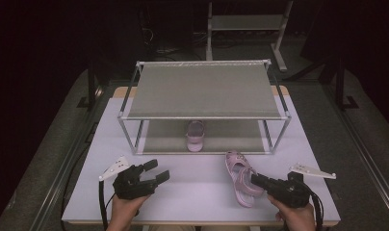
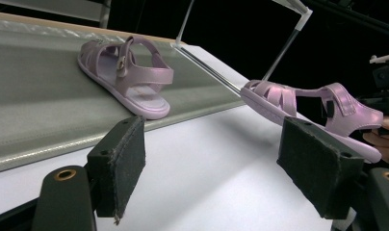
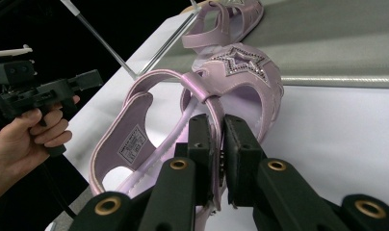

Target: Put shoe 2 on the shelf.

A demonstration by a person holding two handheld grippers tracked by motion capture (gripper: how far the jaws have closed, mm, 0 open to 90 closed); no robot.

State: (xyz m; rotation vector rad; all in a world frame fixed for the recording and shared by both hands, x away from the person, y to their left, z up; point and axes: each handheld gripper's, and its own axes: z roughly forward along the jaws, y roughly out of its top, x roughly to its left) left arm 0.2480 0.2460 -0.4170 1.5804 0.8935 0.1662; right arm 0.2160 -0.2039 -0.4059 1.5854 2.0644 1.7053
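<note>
So at this point my right gripper (image 1: 254, 179) had its jaws pinched tight on the side strap of the loose pink sandal (image 1: 240, 176), which sat on the white table (image 1: 183, 187) just in front of the shoe rack (image 1: 204, 89), toe toward it. From the right gripper view the strap (image 3: 216, 113) was sandwiched between the pads, with the sandal tilted up off its sole a bit. The other sandal (image 1: 196, 135) was already parked on the rack's lower shelf (image 1: 231, 137), toe pointing in.

My left gripper (image 1: 154, 172) hovered over the table off to the left with its jaws spread wide, gripping nothing.

My read was that the job was getting this one onto the lower shelf beside its mate. A strap grip is floppy, so the shoe will probably swing once it's off the table. I figured the way to do it right was to lift slowly, keep it low enough to clear the upper tier's front bar (image 1: 202, 117), slide it in toe first just beside the first sandal, and let the sole settle flat before releasing. The free left gripper could steady the heel if it twisted.
</note>
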